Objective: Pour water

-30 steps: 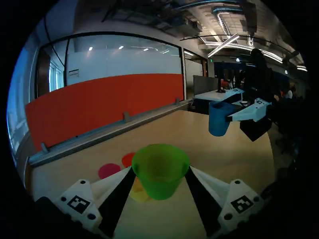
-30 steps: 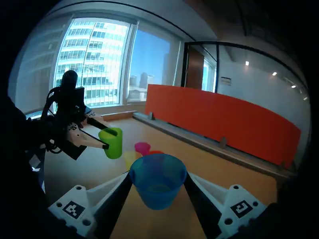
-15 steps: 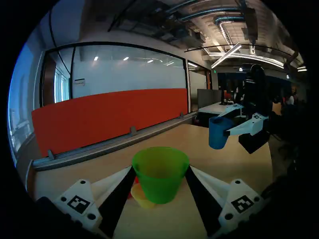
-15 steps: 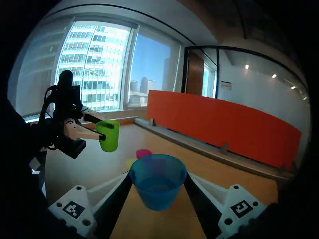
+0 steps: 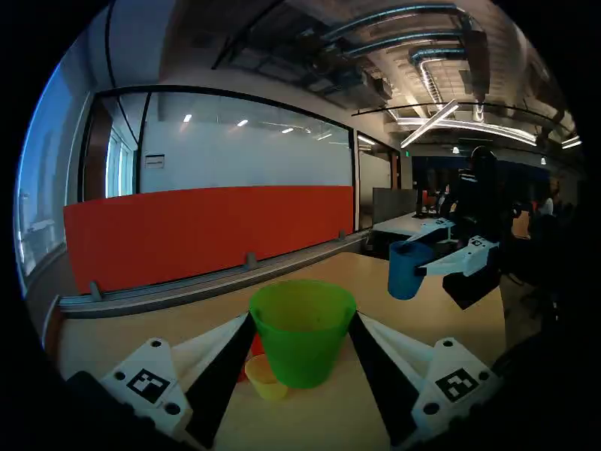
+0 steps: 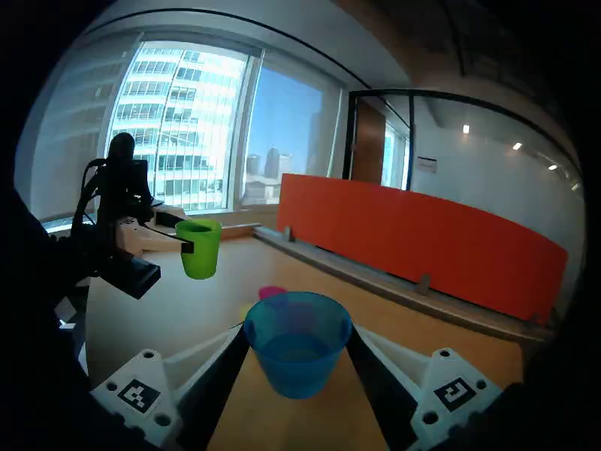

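In the left gripper view my left gripper (image 5: 302, 331) is shut on an upright green cup (image 5: 303, 331), held above the wooden table (image 5: 451, 316). Farther off at the right, the right gripper (image 5: 421, 264) carries a blue cup (image 5: 404, 270). In the right gripper view my right gripper (image 6: 298, 342) is shut on that blue cup (image 6: 298, 342), which is upright and holds some water at its bottom. The left gripper (image 6: 176, 244) appears at the left with the green cup (image 6: 199, 248) raised over the table (image 6: 173, 316).
A small yellow cup (image 5: 264, 377) and a red one (image 5: 257, 347) stand on the table below the green cup. Pink cup (image 6: 272, 292) and yellow cup (image 6: 246, 310) stand beyond the blue one. An orange partition (image 6: 428, 233) runs along the table's far edge, windows (image 6: 180, 128) behind.
Both grippers have risen with their cups. The cups on the table have dropped lower in both views, and the green cup now sits higher in the right gripper view.
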### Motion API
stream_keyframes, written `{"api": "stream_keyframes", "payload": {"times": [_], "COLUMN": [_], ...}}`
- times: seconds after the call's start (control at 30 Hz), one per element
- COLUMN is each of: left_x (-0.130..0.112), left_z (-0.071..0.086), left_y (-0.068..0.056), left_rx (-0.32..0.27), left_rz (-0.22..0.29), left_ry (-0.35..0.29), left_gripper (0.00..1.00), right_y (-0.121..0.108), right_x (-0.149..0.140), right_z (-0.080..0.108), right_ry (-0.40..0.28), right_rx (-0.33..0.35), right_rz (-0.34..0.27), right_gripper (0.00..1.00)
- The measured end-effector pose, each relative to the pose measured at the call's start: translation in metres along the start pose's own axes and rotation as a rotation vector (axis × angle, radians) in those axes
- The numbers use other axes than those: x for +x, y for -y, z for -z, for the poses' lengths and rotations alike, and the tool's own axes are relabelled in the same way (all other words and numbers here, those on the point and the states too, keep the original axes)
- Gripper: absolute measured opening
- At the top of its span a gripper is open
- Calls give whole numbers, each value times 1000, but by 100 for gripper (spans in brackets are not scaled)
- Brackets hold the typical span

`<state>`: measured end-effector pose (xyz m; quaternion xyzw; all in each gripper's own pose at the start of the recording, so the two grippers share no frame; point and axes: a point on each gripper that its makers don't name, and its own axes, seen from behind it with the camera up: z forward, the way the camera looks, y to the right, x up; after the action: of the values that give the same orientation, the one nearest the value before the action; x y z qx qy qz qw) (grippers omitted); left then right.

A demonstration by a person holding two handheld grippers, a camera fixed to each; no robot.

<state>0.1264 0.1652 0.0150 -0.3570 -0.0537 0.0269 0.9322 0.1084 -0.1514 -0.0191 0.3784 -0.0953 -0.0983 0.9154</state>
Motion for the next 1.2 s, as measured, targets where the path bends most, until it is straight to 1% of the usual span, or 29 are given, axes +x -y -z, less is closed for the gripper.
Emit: {"api": "stream_keyframes", "payload": {"times": [0.17, 0.47, 0.77, 1.07, 1.2], "left_x": [-1, -2, -5, -7, -6], "left_z": [1, 2, 1, 1, 2], "left_y": [-2, -2, -2, -7, -10], "left_rx": [-4, -9, -12, -22, -26], "left_rz": [-12, -14, -18, -22, -26], "left_ry": [7, 10, 19, 22, 22], "left_gripper": [87, 87, 87, 87, 87], "right_y": [0, 0, 4, 8, 8], "right_x": [0, 4, 14, 31, 39], "right_z": [0, 0, -4, -11, -15], "right_ry": [-1, -13, -54, -95, -110], "right_rx": [-2, 0, 15, 40, 46], "right_rz": [0, 3, -5, -12, -6], "right_gripper": [91, 91, 91, 91, 91]}}
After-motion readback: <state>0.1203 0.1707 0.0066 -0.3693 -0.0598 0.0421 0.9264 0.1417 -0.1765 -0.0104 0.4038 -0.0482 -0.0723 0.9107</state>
